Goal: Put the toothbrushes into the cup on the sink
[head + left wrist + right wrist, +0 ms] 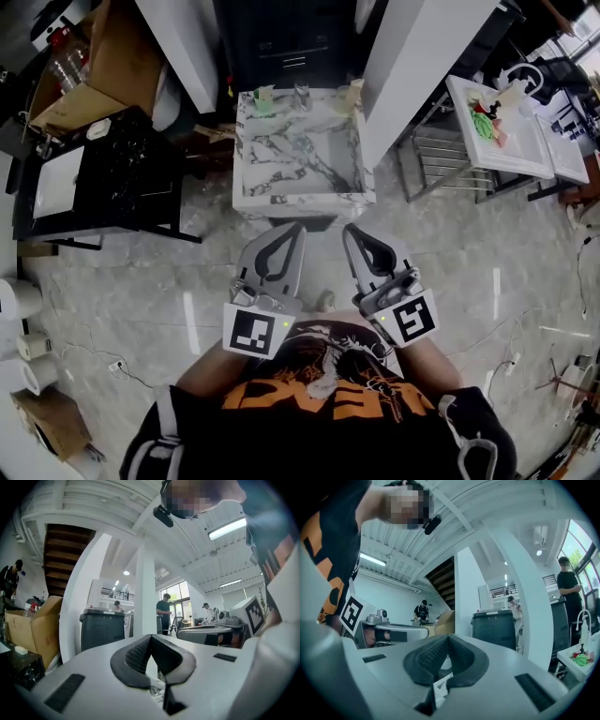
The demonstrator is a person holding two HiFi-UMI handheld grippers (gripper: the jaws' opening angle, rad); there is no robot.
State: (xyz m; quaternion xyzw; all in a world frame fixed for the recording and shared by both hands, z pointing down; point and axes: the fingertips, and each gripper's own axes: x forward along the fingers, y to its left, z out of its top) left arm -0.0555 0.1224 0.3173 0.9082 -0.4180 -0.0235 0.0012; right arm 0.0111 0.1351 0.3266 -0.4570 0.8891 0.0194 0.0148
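Standing off to one side, I saw both tongs held level in front of the person's chest, short of the marble sink [302,198] and pointing toward it. The left gripper [298,228] had its jaws pressed together with nothing between the ribbed pads. The right gripper [349,229] was the same, its tips meeting on empty air.

On the ledge at the back of the sink stood a few small items: a pale green cup [265,99] toward the left corner, a clear glass [302,94] near the middle, and a small pale thing [353,94] at the right corner. The toothbrushes I could not pick out. Something thin may have stood in the cup, but from the head view it was too small to say. The scene would have fitted brushes lying somewhere about the sink, or brushes already in the cup with the tongs clear of it.

As for handling, I judged a toothbrush to be light, stiff and narrow, of smooth plastic apt to slip or swivel between the pads. It seemed best pinched across the thicker middle of the handle, clear of the bristles, so that it hung balanced. The cup looked light and easy to tip, so a brush wanted lowering in, not pushing against the rim
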